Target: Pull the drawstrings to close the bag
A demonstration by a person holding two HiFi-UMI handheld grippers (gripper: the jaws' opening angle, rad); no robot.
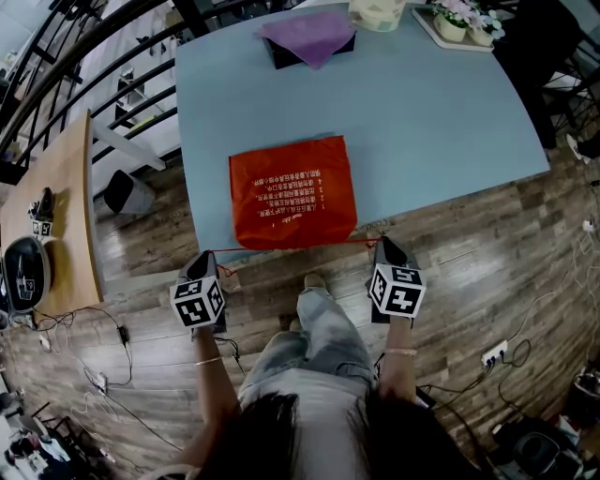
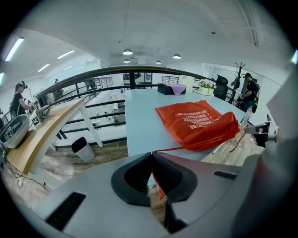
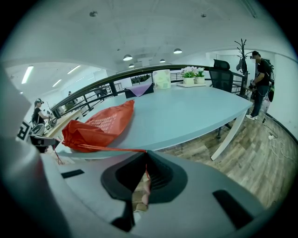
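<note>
An orange-red drawstring bag (image 1: 292, 192) with white print lies flat on the light blue table (image 1: 431, 122), its mouth at the near edge. The mouth is gathered into folds (image 2: 233, 128). My left gripper (image 1: 214, 257) is off the table's near edge, shut on the left drawstring (image 2: 172, 149), which runs taut from the bag to the jaw tips (image 2: 152, 154). On the other side my right gripper (image 1: 382, 247) is shut on the right drawstring (image 3: 111, 149), pinched at its jaw tips (image 3: 146, 152). The bag (image 3: 100, 124) lies to that gripper's left.
At the table's far side are a purple cloth on a black box (image 1: 309, 39), a pale roll (image 1: 377, 13) and a tray of flowers (image 1: 459, 23). A wooden bench (image 1: 56, 216) and a bin (image 1: 127, 192) stand left. Cables cross the wooden floor (image 1: 487, 272). People stand in the background.
</note>
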